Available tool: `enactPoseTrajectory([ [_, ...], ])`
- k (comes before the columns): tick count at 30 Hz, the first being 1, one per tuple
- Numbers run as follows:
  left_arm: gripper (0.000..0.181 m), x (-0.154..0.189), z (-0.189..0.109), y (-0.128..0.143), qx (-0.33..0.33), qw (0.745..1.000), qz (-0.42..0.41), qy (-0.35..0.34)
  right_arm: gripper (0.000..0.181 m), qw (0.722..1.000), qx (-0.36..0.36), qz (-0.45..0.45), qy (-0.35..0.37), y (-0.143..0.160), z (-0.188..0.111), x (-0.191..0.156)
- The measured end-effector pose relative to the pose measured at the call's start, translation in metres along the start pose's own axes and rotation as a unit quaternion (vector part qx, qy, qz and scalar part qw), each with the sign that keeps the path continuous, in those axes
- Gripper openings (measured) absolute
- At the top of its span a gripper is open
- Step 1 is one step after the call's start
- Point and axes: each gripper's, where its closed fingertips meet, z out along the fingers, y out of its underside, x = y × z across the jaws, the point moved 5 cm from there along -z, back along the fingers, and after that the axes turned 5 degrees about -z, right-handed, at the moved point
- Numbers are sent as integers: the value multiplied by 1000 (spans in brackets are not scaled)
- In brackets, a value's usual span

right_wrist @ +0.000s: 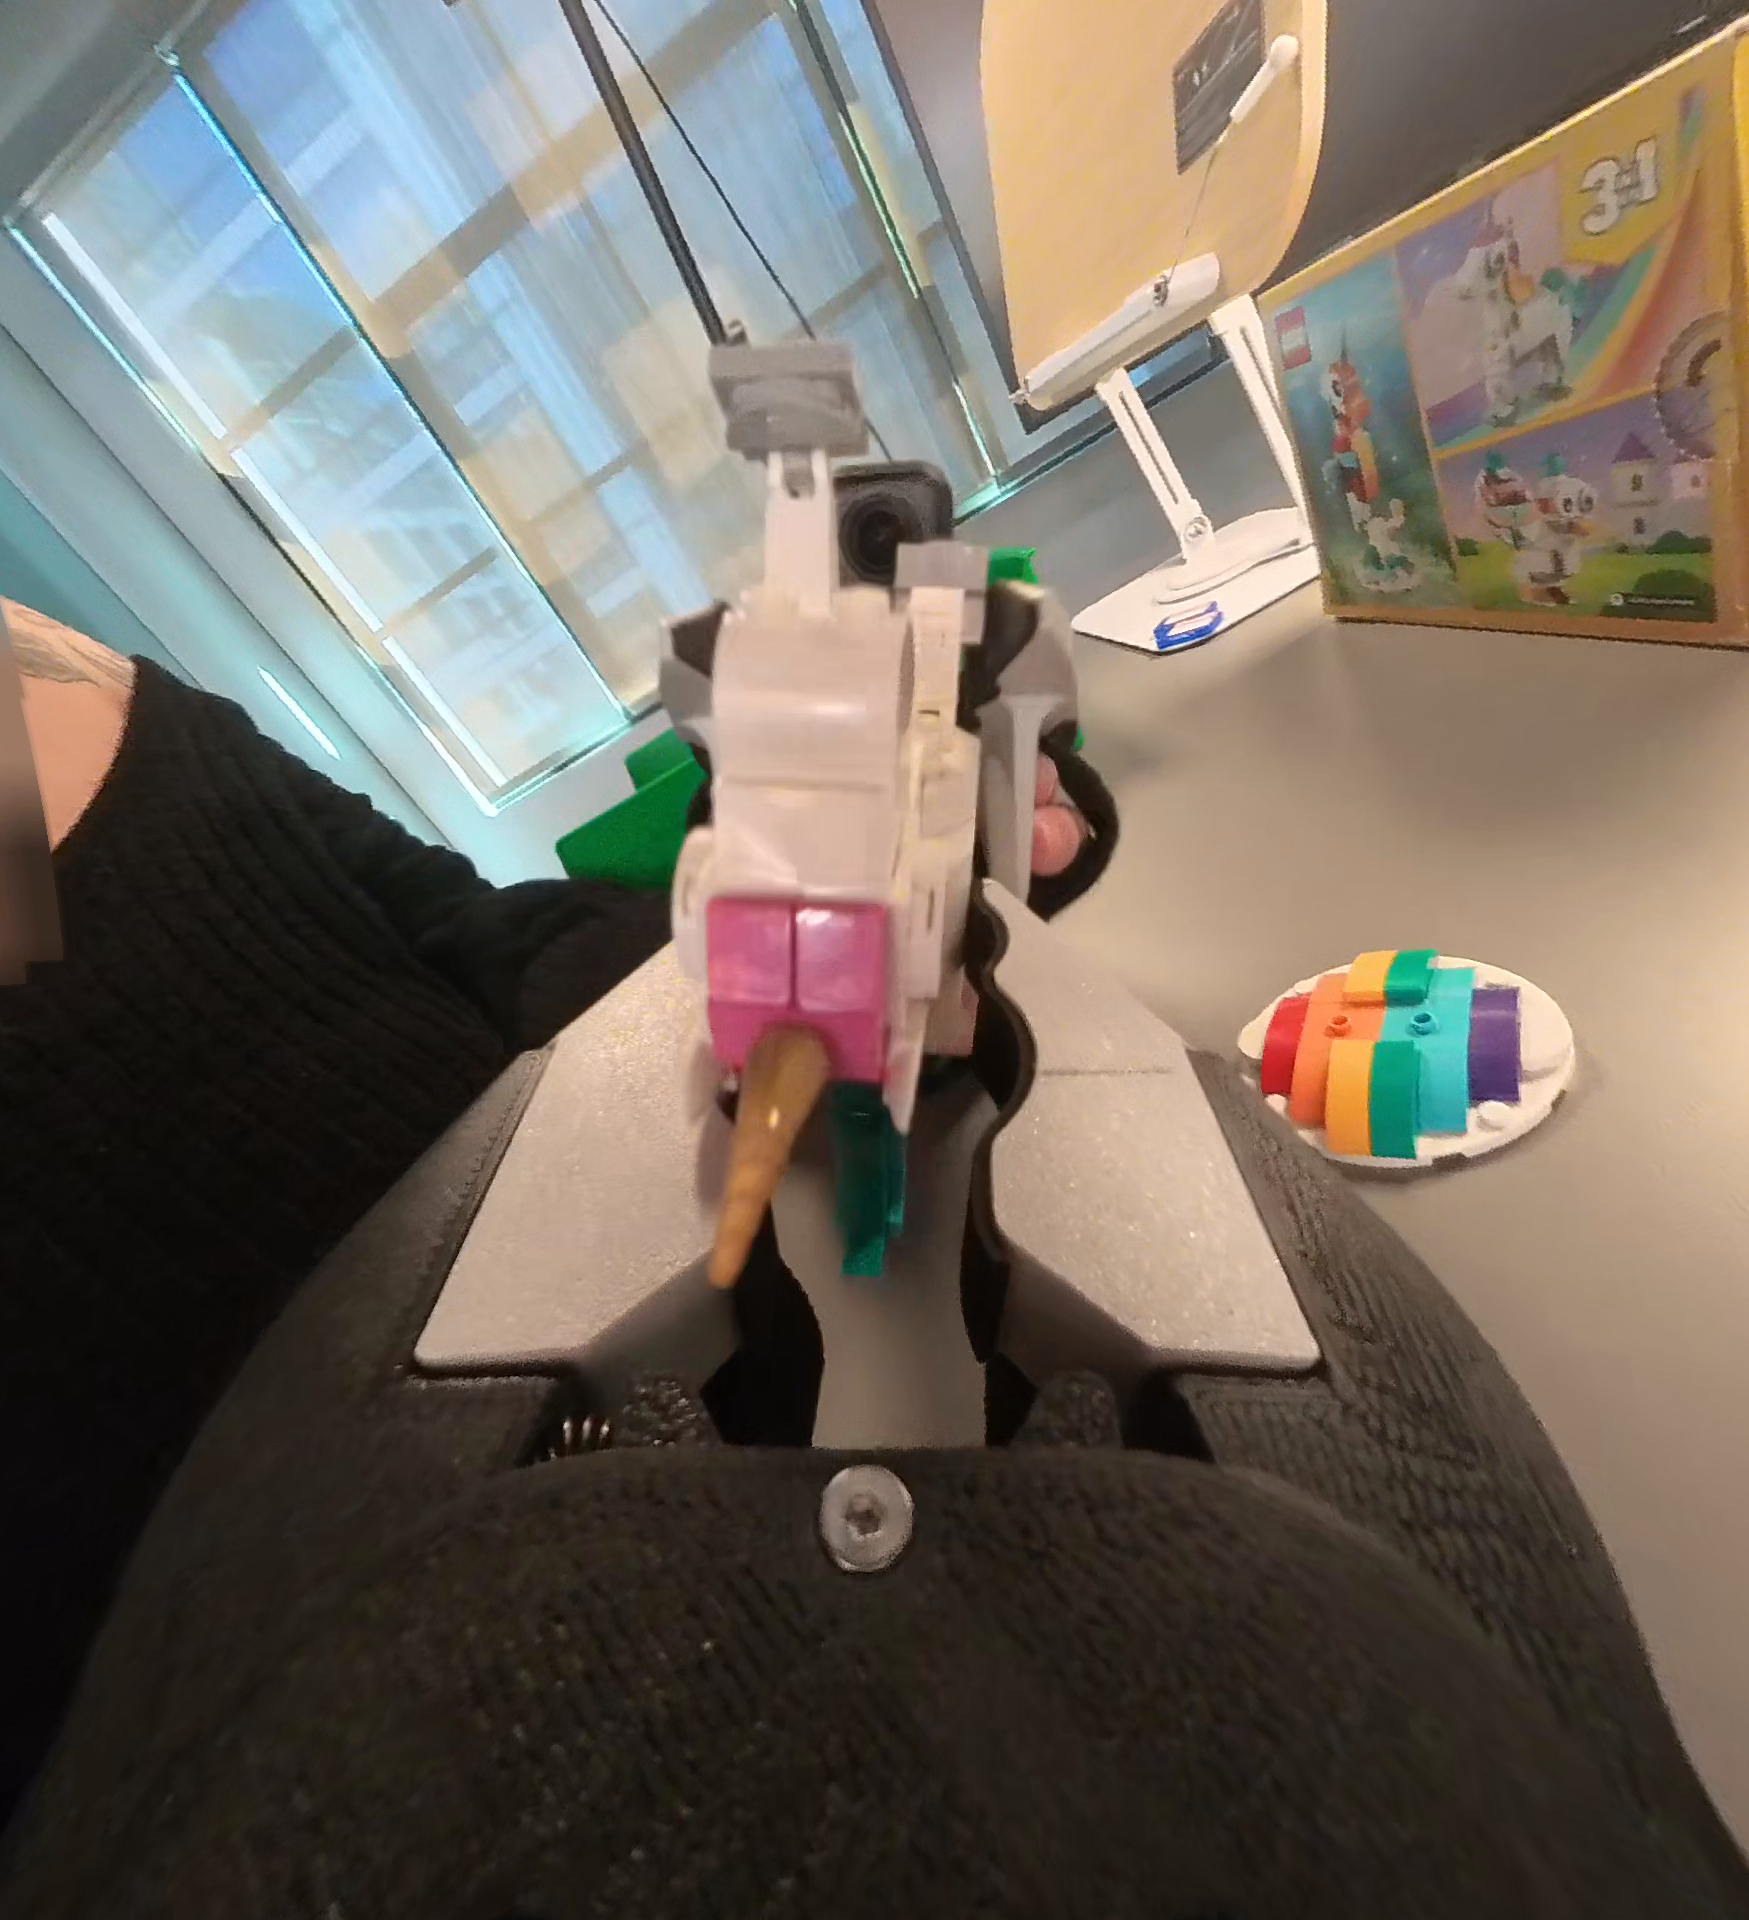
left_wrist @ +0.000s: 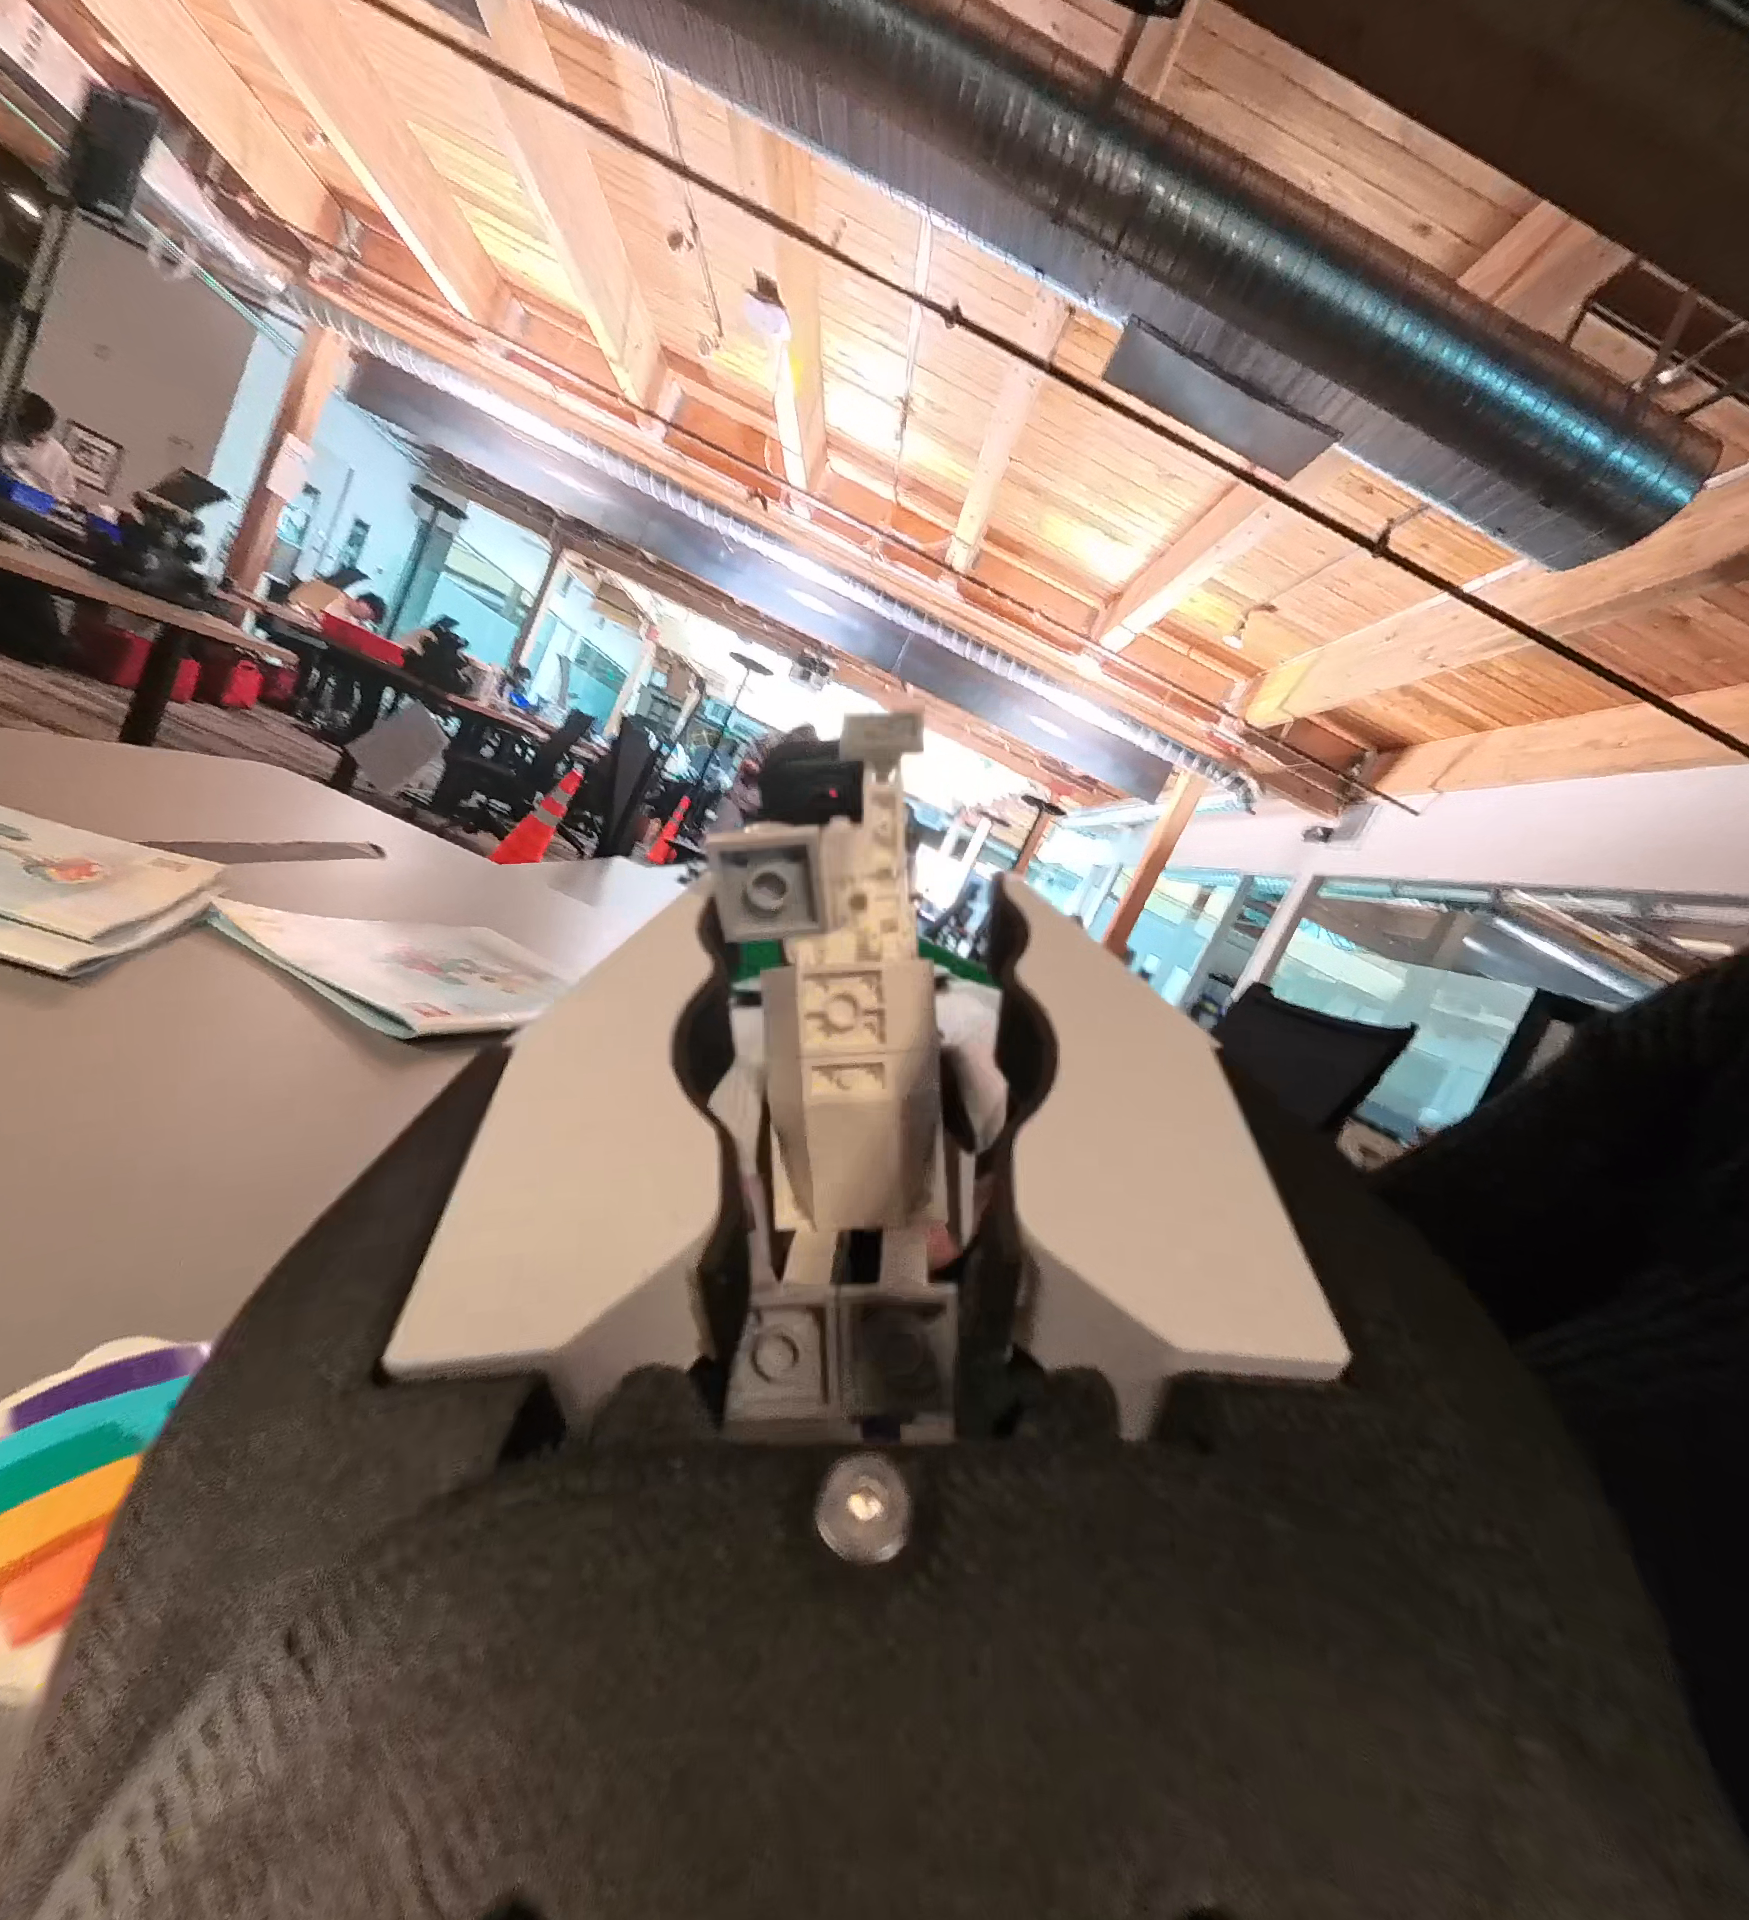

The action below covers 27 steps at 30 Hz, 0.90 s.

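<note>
A white and grey brick-built unicorn model [right_wrist: 808, 790], with pink blocks, a gold horn and teal pieces at its lower end, fills the middle of the right wrist view. The right tool [right_wrist: 854, 997] is narrowed onto it, its jaws pressing the model's sides. In the left wrist view the left tool [left_wrist: 854, 987] clamps the same model [left_wrist: 844, 1049] between its grey fingers [left_wrist: 579, 1174]. At right centre, a round white plate with rainbow bricks [right_wrist: 1405, 1055] lies on the grey counter [right_wrist: 1472, 831]; a yellow toy box [right_wrist: 1535, 416] stands upper right.
</note>
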Motion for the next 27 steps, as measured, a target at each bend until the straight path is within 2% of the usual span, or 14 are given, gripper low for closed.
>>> enactPoseTrajectory([
  [3, 54, -5, -7, -9, 27, 999, -4, -17, 34, 1000, 2, 5, 12, -1, -4, 4],
  [10, 56, -14, -17, -18, 61, 996, 2, -62, 34, 998, 22, -6, 54, -8, -15, 11],
  [12, 57, -13, -18, -19, 55, 995, 33, -82, 34, 995, 28, -26, 87, -12, -19, 14],
  [14, 56, -11, -16, -17, 35, 987, 101, -124, 35, 988, 23, -64, 141, -15, -23, 18],
  [18, 48, 0, -5, -6, -13, 960, 219, -172, 34, 952, -16, -156, 261, -19, -26, 23],
  [22, 43, 2, 1, 0, -21, 947, 243, -207, 32, 906, -66, -233, 346, -18, -24, 25],
  [27, 35, 0, 3, 4, -47, 935, 268, -229, 34, 866, -115, -290, 391, -14, -16, 23],
])
